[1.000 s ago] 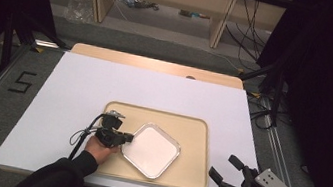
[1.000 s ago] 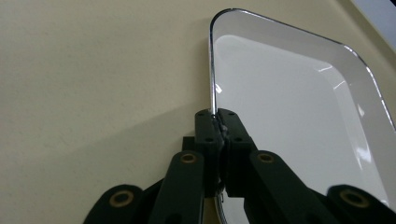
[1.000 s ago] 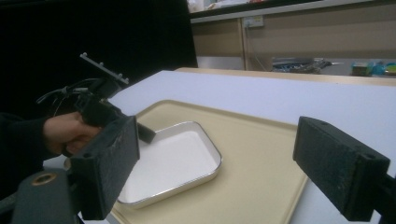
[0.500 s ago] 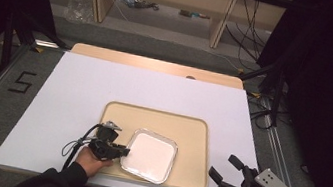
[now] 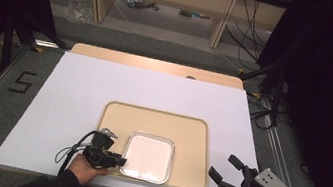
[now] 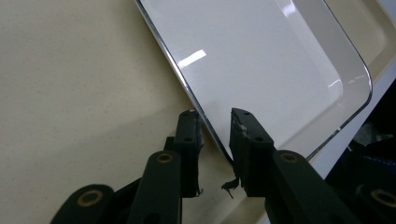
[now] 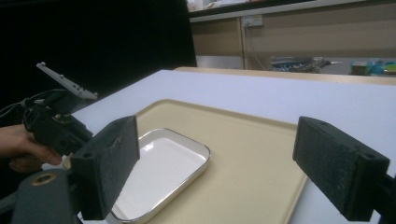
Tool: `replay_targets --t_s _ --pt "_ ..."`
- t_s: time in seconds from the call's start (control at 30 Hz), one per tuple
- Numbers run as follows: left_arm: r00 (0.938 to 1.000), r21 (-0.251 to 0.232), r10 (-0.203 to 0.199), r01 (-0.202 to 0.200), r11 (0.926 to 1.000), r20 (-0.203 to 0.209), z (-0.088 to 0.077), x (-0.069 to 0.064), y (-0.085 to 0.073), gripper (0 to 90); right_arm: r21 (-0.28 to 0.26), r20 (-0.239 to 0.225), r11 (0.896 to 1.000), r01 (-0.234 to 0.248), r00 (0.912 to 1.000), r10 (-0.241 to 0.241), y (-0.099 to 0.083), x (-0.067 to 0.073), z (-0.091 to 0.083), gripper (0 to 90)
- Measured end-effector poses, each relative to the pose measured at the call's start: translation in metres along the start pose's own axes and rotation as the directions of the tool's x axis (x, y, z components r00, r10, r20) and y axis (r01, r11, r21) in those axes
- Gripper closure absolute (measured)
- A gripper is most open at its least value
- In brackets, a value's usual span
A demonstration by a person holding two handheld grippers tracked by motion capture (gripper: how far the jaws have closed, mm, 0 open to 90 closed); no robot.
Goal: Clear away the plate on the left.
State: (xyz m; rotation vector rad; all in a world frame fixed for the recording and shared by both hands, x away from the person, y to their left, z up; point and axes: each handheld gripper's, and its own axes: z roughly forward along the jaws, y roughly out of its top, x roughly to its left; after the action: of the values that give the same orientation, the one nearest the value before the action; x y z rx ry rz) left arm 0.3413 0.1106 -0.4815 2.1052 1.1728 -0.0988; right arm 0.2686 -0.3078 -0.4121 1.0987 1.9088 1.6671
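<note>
I see one metal dish lying flat and open side up in the near half of one beige tray, which sits on the white table. The dish is close to square with rounded corners, so I can't call a long axis; its sides run nearly parallel to the tray's walls, turned only slightly. Its near edge lies just beside the tray's near wall, and its left rim is close to the tray's left wall.

My left gripper is at the dish's near-left corner. Its jaws have just been opening; in the left gripper view the shiny rim runs down between the two pads, which stand a narrow gap apart and do not press on it (a loose straddle, not a grip).

My right gripper sits off the tray's near-right corner, jaws spread wide and holding nothing.

There is bare tray floor to the right of the dish and beyond it, and bare table on the far side and on the left.
</note>
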Motion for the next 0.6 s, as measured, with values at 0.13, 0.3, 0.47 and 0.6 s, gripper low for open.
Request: replay_targets --t_s 0.13,0.3,0.47,0.6 --pt "0.9990 -0.010 -0.039 0.039 0.9992 0.021 0.001 -0.002 -0.002 71.1 -0.018 -0.011 1.000 -0.009 0.9999 0.008 0.000 0.001 0.000 15.5" --pt "0.9983 -0.018 -0.048 0.049 0.9986 0.034 0.004 -0.008 -0.002 70.1 -0.016 -0.009 1.000 -0.013 0.9999 0.012 -0.001 0.001 0.000 15.5" --pt "0.9987 -0.014 -0.035 0.036 0.9993 0.038 0.006 -0.010 -0.002 69.3 0.007 0.000 1.000 0.005 1.0000 -0.005 0.000 0.000 0.000 15.5" --pt "0.9990 -0.017 -0.032 0.032 0.9993 0.032 0.006 -0.013 -0.003 68.6 -0.011 -0.011 1.000 -0.017 0.9998 0.017 -0.001 0.001 0.000 15.5"
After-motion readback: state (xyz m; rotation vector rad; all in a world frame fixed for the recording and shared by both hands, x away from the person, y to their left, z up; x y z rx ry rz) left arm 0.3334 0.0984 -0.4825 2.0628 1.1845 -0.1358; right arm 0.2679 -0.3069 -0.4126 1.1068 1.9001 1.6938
